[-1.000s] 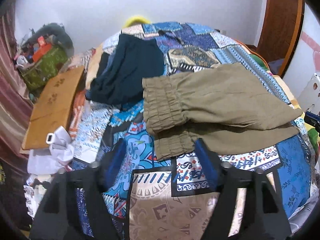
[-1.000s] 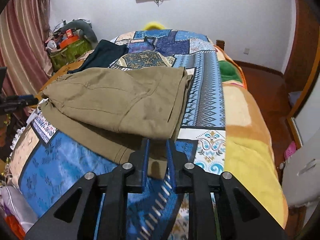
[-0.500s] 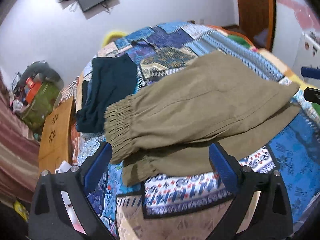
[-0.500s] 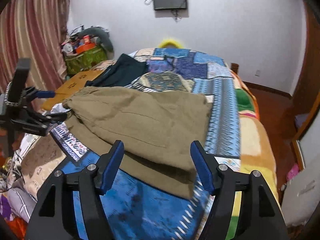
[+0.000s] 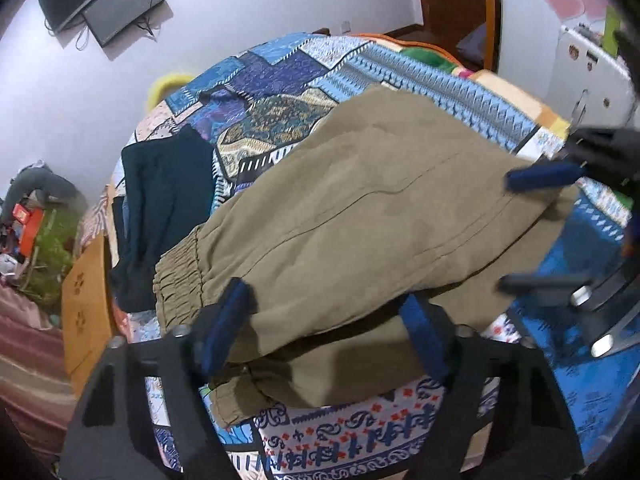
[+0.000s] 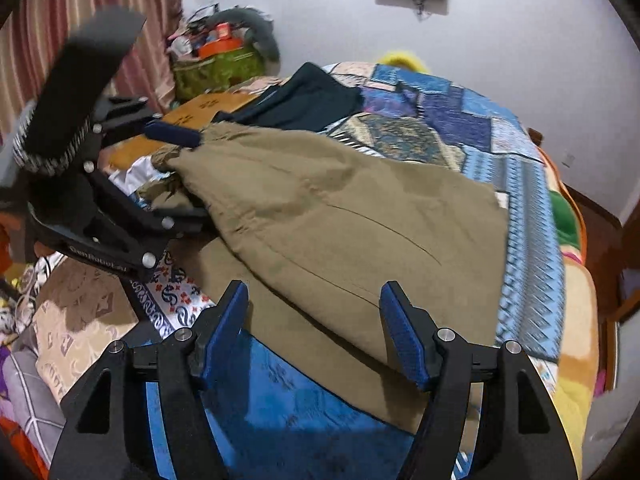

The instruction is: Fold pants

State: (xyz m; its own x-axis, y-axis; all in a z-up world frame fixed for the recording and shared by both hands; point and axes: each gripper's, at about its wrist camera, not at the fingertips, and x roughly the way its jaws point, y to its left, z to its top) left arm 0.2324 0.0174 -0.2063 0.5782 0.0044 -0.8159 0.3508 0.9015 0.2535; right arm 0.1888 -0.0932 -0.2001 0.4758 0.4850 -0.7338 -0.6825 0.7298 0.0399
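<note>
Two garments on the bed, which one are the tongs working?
The olive pants, spread across the near side with both tongs over them. The dark navy garment lies farther back, beyond the elastic cuffs, untouched.

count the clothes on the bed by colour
olive: 1, the pants, folded over
dark teal: 1, a garment beyond the cuffs
total: 2
</note>
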